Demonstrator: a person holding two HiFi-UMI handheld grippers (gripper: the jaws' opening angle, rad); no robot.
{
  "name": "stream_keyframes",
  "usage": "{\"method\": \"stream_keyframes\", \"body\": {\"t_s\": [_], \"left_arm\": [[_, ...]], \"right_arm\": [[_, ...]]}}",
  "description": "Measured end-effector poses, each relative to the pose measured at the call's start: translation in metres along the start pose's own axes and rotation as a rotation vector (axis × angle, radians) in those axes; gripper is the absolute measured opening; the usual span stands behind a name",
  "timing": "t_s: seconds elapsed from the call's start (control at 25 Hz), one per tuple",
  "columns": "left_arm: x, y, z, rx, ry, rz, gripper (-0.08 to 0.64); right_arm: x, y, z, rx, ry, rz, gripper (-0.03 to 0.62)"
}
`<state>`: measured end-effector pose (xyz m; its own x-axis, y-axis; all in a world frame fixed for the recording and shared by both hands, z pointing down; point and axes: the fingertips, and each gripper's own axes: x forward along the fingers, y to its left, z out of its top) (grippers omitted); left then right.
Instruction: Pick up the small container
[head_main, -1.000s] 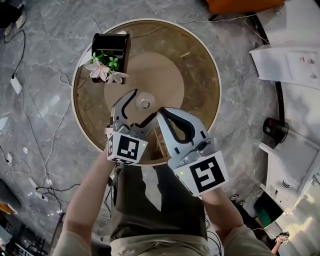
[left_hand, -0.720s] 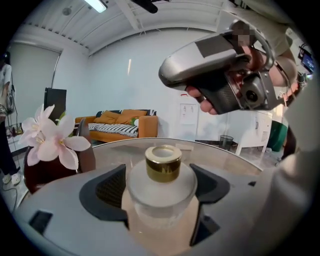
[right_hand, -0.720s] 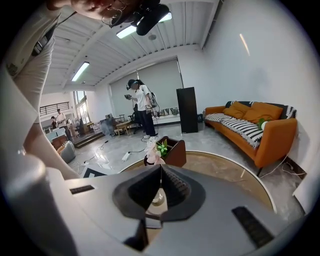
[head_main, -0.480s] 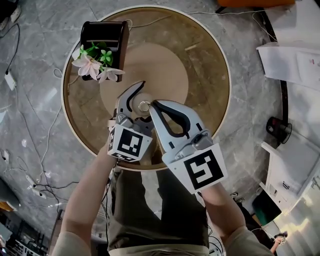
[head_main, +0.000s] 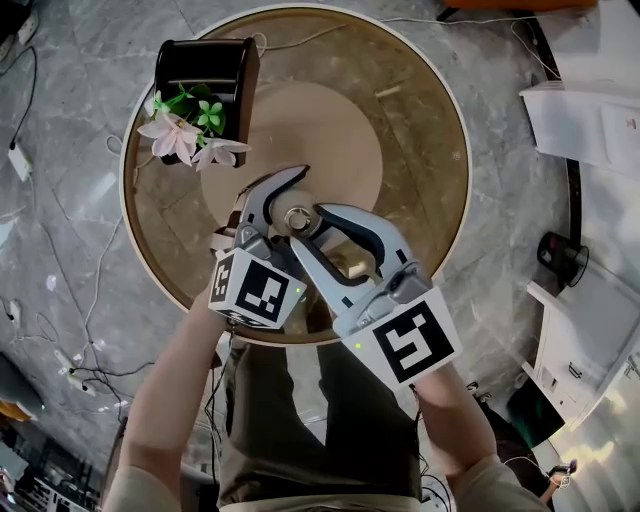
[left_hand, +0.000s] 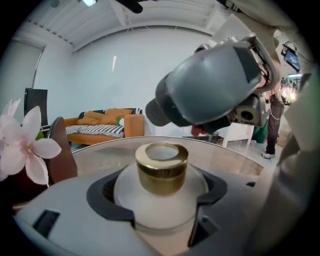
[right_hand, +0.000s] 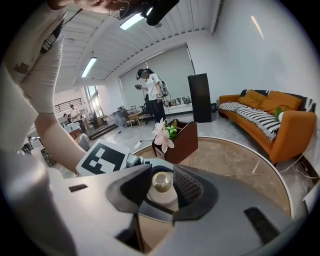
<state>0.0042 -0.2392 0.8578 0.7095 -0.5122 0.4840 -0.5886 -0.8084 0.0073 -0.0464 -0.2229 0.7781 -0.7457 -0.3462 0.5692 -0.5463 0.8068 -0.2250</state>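
Round brown surface (head_main: 420, 130). Lies under the small container (head_main: 297, 218), with a paler disc right around it.

Dark open box (head_main: 205, 65). Stands near the rim, well apart from the container, up and to its left in the head view. Holds pink flowers (head_main: 180, 135) that spill over the edge facing the container.

Right claw (right_hand: 162, 192). Reaches in from the container's lower right in the head view. Stands released, having just been opening. Straddles the gold neck with a gap on either side.

Left claw (left_hand: 161, 202). Reaches in from the container's lower left. Stands spread wide, having just been easing inward. Flanks the white rounded body, pads just beside it, not clenched.

Then the container itself. Stands upright at the middle of the surface, between both claws at once. Shows a white bulb below and a gold ring-shaped neck on top.
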Motion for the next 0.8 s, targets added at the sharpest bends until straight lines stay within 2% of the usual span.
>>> {"method": "stream_keyframes", "body": {"t_s": [0.24, 0.36, 0.48, 0.64, 0.8], "left_arm": [[0.0, -0.007, 0.001, 0.025, -0.01, -0.068, 0.341], [0.0, -0.012, 0.001, 0.039, -0.016, -0.103, 0.341], [0.0, -0.012, 0.002, 0.031, -0.018, -0.105, 0.339], [0.0, -0.009, 0.005, -0.021, -0.006, -0.095, 0.339], [-0.012, -0.008, 0.02, -0.026, 0.01, -0.095, 0.339]], "right_arm": [[0.012, 0.008, -0.017, -0.055, 0.074, 0.051, 0.137], [0.019, 0.007, -0.022, -0.09, 0.087, 0.034, 0.137], [0.022, 0.004, -0.023, -0.102, 0.069, 0.021, 0.124], [0.021, 0.003, -0.019, -0.096, 0.058, 0.021, 0.118], [0.012, 0.009, -0.002, -0.099, 0.048, 0.048, 0.117]]}}
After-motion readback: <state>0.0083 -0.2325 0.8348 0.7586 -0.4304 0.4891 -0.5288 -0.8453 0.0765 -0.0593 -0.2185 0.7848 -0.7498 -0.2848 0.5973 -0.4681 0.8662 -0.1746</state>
